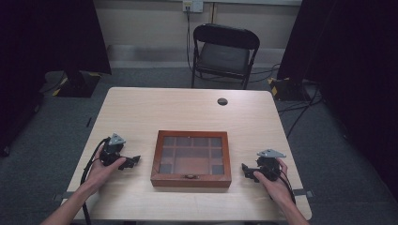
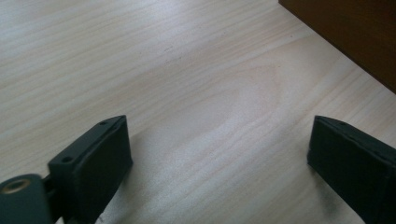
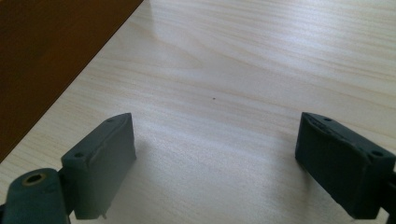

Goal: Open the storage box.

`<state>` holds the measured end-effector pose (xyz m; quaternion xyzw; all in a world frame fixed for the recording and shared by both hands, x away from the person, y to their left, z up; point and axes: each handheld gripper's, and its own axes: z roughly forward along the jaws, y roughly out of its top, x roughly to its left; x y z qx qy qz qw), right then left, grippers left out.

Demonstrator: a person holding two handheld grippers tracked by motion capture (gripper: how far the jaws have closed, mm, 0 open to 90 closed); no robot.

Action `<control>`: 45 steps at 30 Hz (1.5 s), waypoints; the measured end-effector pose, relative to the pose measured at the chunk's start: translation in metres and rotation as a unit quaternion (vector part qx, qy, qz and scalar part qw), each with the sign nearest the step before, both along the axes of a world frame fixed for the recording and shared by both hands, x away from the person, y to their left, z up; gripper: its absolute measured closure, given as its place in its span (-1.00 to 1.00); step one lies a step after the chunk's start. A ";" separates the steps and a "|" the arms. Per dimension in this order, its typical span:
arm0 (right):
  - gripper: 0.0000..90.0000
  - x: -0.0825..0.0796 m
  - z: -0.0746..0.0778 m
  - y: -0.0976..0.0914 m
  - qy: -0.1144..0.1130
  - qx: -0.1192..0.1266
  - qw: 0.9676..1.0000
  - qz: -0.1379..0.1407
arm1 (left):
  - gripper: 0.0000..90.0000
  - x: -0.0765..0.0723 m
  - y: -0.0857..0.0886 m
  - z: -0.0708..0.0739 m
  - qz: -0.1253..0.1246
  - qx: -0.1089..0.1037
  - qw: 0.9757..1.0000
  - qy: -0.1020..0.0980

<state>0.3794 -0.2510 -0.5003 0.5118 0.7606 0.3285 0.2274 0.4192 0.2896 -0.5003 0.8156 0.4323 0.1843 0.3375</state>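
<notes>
Spread, empty left tongs (image 1: pixel 136 161) and right tongs (image 1: pixel 244 169) flanking shut wooden box (image 1: pixel 191 159) on surface (image 1: pixel 187 110); likely poised for opening the lid.

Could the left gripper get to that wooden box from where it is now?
Probably yes. The left gripper rests on the table just beside the wooden box, jaws open and empty, pointing toward the box's side. Only bare tabletop lies between them, so the way looks free.
</notes>
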 end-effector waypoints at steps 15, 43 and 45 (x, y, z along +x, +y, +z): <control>-0.75 0.000 0.000 0.000 0.000 0.000 1.000 0.000 | -0.50 -0.005 -0.006 0.012 -0.023 -0.011 1.000 0.000; -0.79 0.001 0.000 0.000 0.002 -0.001 1.000 0.008 | -0.31 -0.021 -0.023 0.049 -0.076 -0.081 0.994 -0.002; -0.79 0.001 0.000 0.000 0.002 -0.001 1.000 0.007 | -0.31 -0.023 -0.026 0.051 -0.094 -0.093 0.991 -0.001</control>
